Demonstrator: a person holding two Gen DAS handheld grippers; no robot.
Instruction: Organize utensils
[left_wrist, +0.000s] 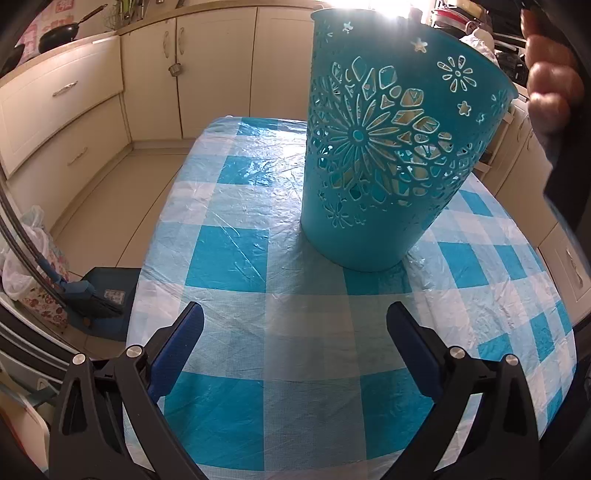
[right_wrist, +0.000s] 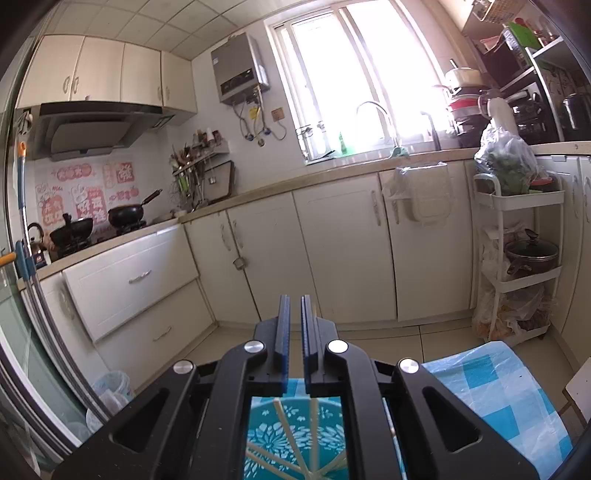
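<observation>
Toward the far right corner of the desk (left_wrist: 258, 332) stands the teal basket (left_wrist: 388, 155), chopsticks (right_wrist: 314, 424) inside. Right claw (right_wrist: 294, 306) hangs above it, nearly closed, apparently empty. Left claw (left_wrist: 295, 314) is spread wide, empty. Drop utensils vertically through the rim.

left view near basket (left_wrist: 388, 147), right (above) overlooking kitchen

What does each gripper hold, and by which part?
Left gripper: open, holds nothing. Right gripper: almost shut over the basket; whether it pinches the top of a chopstick cannot be told.
</observation>
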